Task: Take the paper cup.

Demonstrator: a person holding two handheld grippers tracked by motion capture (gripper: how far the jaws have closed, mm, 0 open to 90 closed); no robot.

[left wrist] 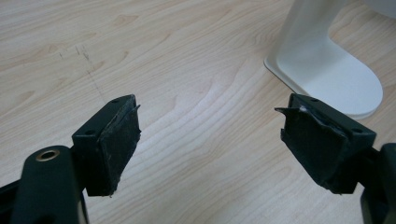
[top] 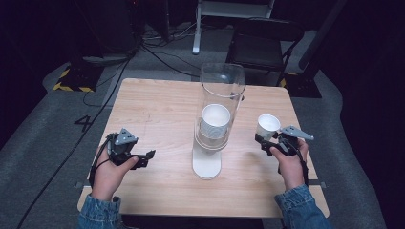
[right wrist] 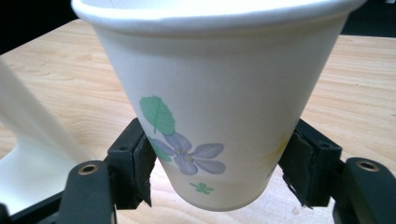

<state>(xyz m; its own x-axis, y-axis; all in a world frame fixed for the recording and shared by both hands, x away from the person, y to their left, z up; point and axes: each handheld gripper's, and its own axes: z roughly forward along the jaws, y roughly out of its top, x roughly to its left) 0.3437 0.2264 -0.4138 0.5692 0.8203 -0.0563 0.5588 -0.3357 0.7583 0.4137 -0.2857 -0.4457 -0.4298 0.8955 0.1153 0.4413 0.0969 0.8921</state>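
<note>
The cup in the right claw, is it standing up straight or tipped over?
Upright. The cup sits between the right claw's jaws with its rim on top and its narrow bottom down, above the table.

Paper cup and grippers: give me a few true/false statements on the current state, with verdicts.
1. The right gripper grips a paper cup. True.
2. The left gripper holds a cup. False: its jaws are open with nothing between them.
3. The held cup has a flower print. True.
4. The clear tube has no cups in it. False: cups sit stacked inside.
5. The dispenser's white base stands on the wooden table. True.
</note>
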